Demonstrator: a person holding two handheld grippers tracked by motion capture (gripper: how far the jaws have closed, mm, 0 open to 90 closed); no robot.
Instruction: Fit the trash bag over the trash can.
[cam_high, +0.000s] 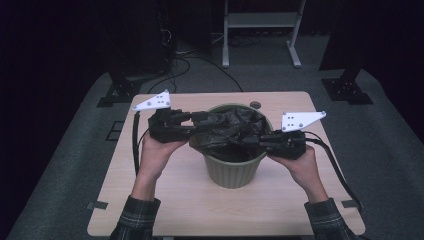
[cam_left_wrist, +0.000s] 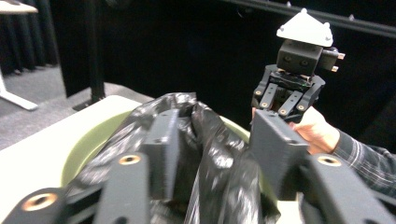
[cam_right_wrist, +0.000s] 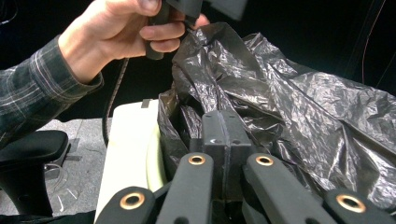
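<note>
In the high view a green bin stands near the middle of the desk, with a black bag bunched in its mouth and spilling over the rim. The left tool reaches in from the left at the bag's upper edge, and the right tool comes in from the right at the near side of the rim; each is held in a hand with a plaid sleeve behind it. In the left gripper view the left tool stands released, its jaws well apart with folds of the bag rising between them and the pads not pressing on it; the bin's rim curves behind, and the right tool's body shows farther off above a hand. In the right gripper view the right tool is clenched, jaws flat together on a fold of the bag, while the left hand is at the top left above the bag.
</note>
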